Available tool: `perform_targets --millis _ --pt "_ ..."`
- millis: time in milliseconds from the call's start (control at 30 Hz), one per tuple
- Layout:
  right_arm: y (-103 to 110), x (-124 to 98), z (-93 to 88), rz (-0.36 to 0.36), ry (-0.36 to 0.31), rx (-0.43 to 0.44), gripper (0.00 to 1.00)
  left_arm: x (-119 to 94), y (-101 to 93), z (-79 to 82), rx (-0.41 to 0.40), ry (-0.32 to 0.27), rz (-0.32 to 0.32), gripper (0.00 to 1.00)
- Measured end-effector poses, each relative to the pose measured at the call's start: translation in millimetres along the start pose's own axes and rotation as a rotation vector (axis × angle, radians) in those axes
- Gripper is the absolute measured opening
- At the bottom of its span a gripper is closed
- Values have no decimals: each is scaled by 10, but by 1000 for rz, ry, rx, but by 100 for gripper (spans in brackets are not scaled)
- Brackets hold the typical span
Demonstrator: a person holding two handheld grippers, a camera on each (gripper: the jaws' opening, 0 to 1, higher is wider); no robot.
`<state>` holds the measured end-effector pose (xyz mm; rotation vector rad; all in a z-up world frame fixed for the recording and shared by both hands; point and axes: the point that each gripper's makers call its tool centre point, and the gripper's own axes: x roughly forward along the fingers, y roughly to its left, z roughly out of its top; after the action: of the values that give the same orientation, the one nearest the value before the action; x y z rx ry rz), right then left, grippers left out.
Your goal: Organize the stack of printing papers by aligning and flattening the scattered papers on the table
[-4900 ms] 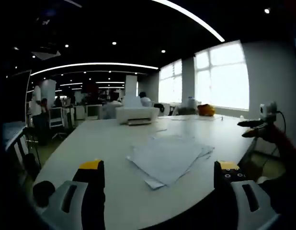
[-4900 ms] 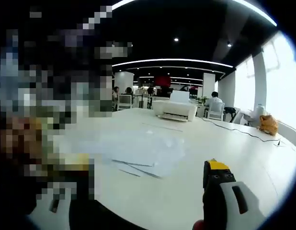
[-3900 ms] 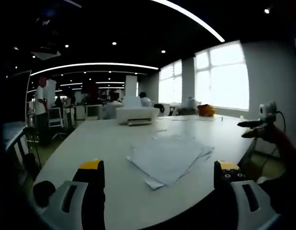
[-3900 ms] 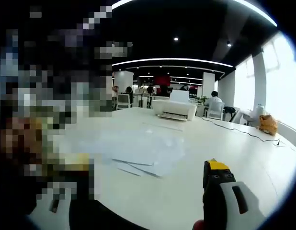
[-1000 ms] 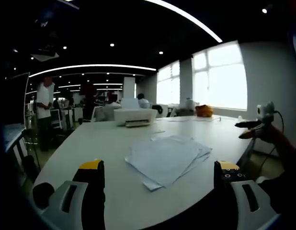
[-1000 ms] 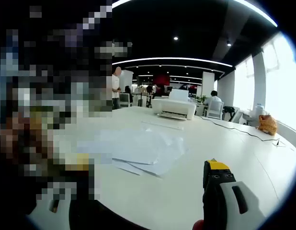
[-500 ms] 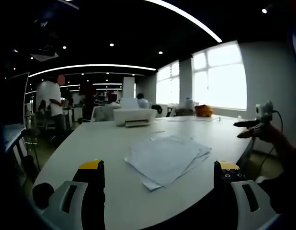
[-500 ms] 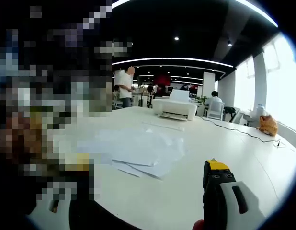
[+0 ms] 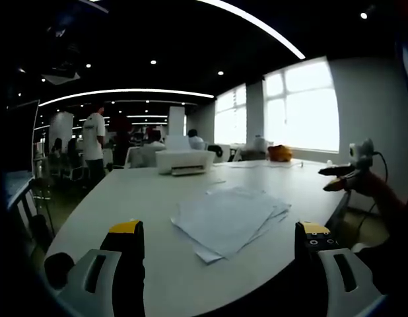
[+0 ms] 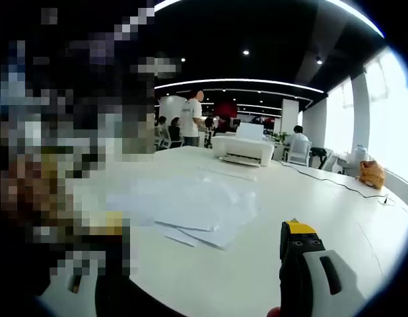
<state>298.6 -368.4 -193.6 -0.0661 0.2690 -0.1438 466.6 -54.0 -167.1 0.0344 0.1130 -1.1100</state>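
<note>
Papers lie fanned on the tabletop ahead of both grippers' wide, empty fingers.

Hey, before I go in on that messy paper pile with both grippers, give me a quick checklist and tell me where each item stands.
1. Left gripper open: ok, its jaws stand wide apart with nothing between them.
2. Right gripper open: cannot tell, one yellow-tipped jaw shows in the right gripper view and the other side is under a mosaic patch.
3. Papers within a clear approach: ok, they lie on the table ahead of the left gripper, untouched.
4. Papers aligned: not ok, sheets are fanned with corners sticking out.
5. Printer out of the way: ok, it sits apart at the far end.
6. Cable clear of the pile: ok, it runs off to one side.
</note>
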Motion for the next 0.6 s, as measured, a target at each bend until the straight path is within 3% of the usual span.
perform_targets --millis 600 --pt "50 131 28 9 11 -30 90 3 -9 -2 5 4 -3 97"
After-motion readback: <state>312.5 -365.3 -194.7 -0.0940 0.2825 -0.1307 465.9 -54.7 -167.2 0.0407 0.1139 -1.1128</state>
